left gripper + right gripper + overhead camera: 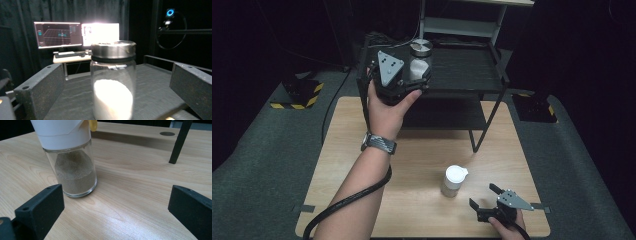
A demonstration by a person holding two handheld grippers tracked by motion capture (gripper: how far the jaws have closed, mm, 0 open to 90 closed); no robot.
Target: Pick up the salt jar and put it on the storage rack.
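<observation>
A glass jar (420, 59) with a metal lid and white powder stands upright on the top shelf of a black rack (464, 67). My left gripper (414, 75) is at the jar, and a person's hand holds it up at shelf height. In the left gripper view the jar (113, 82) stands between the wide-apart fingers (41, 86), with a gap on each side. A second jar (455, 180), with a white lid and brown powder, stands on the wooden table (412, 155). My right gripper (483, 196) rests open just right of that jar (73, 167), with nothing between its fingers.
The rack's lower shelf (444, 114) and slanted front leg (483, 125) stand over the far half of the table. That leg (178, 142) rises behind the brown jar. Lit monitors (75, 33) glow beyond the rack. Yellow-black blocks (302, 95) sit on the floor.
</observation>
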